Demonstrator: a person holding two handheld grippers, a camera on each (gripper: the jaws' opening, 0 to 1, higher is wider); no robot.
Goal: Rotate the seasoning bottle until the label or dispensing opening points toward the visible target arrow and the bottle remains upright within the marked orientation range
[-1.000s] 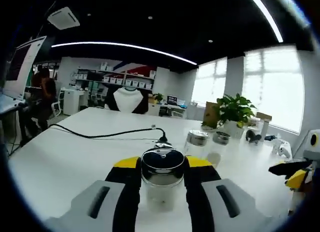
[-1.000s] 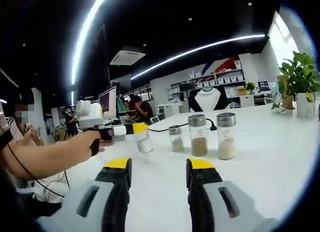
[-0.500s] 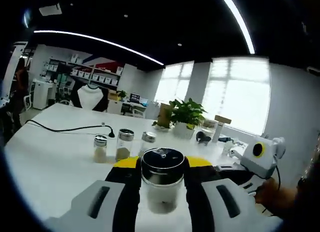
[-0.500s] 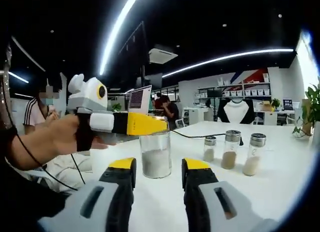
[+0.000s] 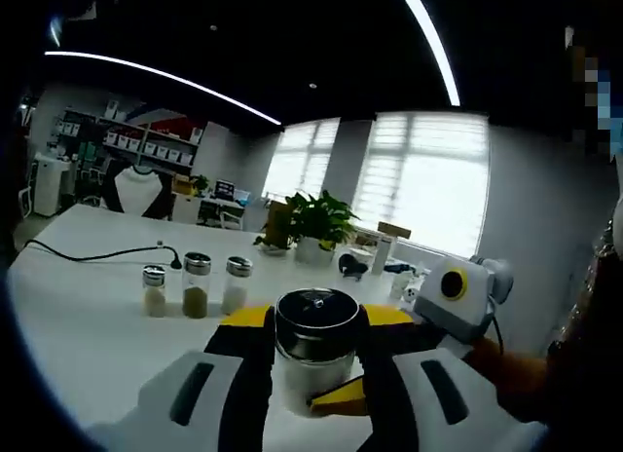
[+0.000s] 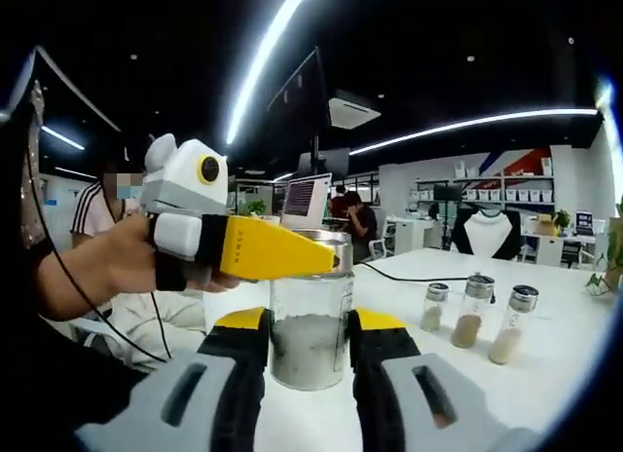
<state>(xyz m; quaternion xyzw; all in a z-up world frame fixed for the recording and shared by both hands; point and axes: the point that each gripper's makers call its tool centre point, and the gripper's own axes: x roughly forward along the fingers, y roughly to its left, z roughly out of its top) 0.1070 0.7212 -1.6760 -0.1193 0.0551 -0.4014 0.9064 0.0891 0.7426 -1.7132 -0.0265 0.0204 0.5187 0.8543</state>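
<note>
Table (image 6: pixel 555 364): a white top was seen, with the task bottle at the near edge and three small shakers (image 6: pixel 474 324) standing in a row well apart from it, at 3 o'clock in the right gripper view and at 9 o'clock in the left gripper view.
Bottle (image 5: pixel 315 350): a glass jar with a metal cap was held upright and part-filled with pale powder; in the right gripper view it stood at centre, between that view's own jaws (image 6: pixel 311 337).
Left gripper (image 5: pixel 313 335): its jaws were clamped on the bottle just under the cap; from the other side its yellow jaw (image 6: pixel 275 249) was seen crossing the bottle's top from 9 o'clock.
Right gripper (image 6: pixel 308 330): its jaws were brought up on either side of the bottle's lower half; whether they pressed the glass or merely flanked it could not be told.
Progress: the bottle was judged to be gripped and upright, with the turn towards the arrow judged unfinished.
Left to do: the label or opening was still to be aligned, and the bottle set down upright.
Hidden: no arrow or marked range could be made out on the table; no label was visible, and the cap's opening was too small to read.
Cut off: the bottle's base was hidden behind the jaws in both views.
</note>
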